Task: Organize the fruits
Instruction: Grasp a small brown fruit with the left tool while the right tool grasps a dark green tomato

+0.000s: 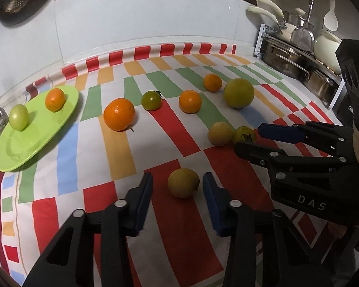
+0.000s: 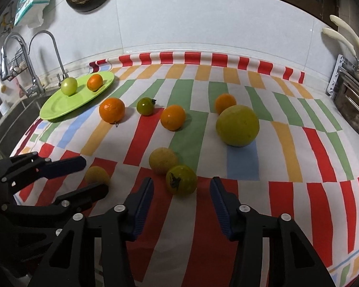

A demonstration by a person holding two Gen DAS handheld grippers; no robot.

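A green plate (image 1: pixel 9 153) (image 2: pixel 57 106) at the far left holds a green tomato (image 1: pixel 18 117) (image 2: pixel 69 85) and a small orange (image 1: pixel 55 99) (image 2: pixel 94 82). Several loose fruits lie on the striped cloth. My left gripper (image 1: pixel 177 184) (image 2: pixel 95 174) is open, its jaws on either side of a yellow fruit (image 1: pixel 183 182) (image 2: pixel 97 175) on the cloth. My right gripper (image 2: pixel 181 186) (image 1: pixel 247 136) is open, its jaws on either side of a yellow-green tomato (image 2: pixel 181 179) (image 1: pixel 243 135). A tan fruit (image 2: pixel 163 160) (image 1: pixel 220 134) touches that tomato.
Loose on the cloth are three oranges (image 1: pixel 119 114) (image 1: pixel 190 101) (image 1: pixel 212 82), a dark green tomato (image 1: pixel 151 100) and a large yellow-green fruit (image 1: pixel 238 93) (image 2: pixel 237 125). Pots on a rack (image 1: pixel 296 59) stand at the right. A sink with taps (image 2: pixel 36 71) lies at the left.
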